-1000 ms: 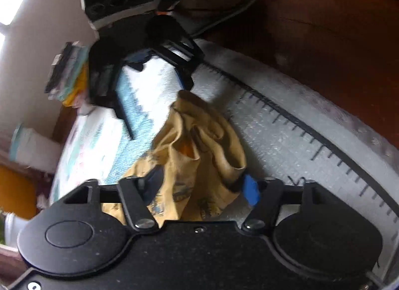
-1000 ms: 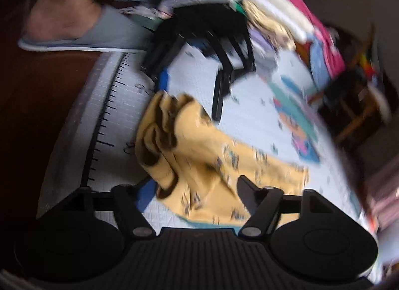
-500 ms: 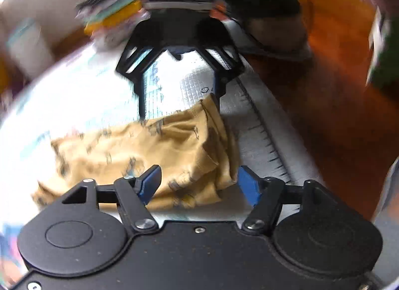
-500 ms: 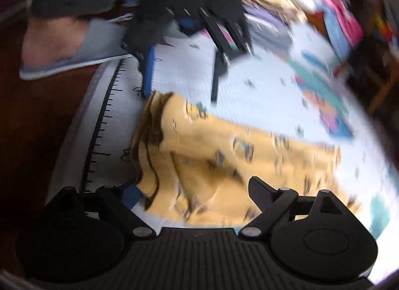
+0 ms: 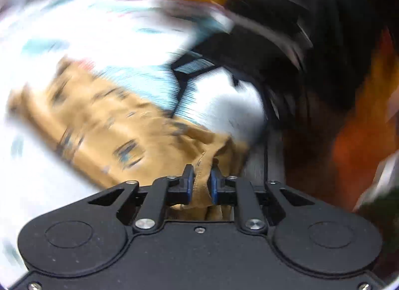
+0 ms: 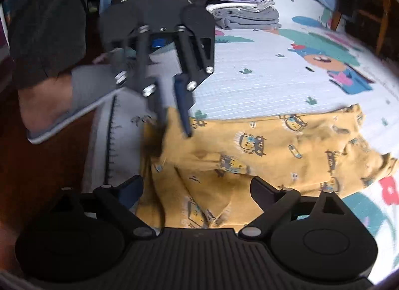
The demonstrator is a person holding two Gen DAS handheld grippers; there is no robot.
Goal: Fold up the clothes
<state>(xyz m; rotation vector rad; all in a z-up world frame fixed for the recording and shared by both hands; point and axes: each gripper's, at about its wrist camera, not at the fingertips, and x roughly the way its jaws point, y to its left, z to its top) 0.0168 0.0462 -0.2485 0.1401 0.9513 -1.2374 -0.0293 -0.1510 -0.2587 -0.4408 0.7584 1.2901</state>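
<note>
A yellow garment (image 5: 112, 125) printed with small cars lies spread across a patterned play mat (image 6: 261, 77). My left gripper (image 5: 200, 172) has its blue pads closing on a bunched edge of that cloth, which is pinched between them. From the right wrist view the left gripper (image 6: 174, 125) comes down onto the garment's (image 6: 274, 145) left end near the mat's ruler-marked border. My right gripper (image 6: 197, 185) hovers over the near edge of the garment. Its jaws are opening wide and the cloth lies below them, not pressed.
A stack of folded clothes (image 6: 244, 3) sits at the mat's far side. A person's foot in a grey slipper (image 6: 62, 95) stands on the dark wooden floor (image 6: 37, 165) at the left. Wooden furniture (image 6: 361, 15) rises at the far right.
The left gripper rolled and its jaws came together on the garment's edge. The garment went from crumpled to stretched out along the mat. The right jaws widened a little.
</note>
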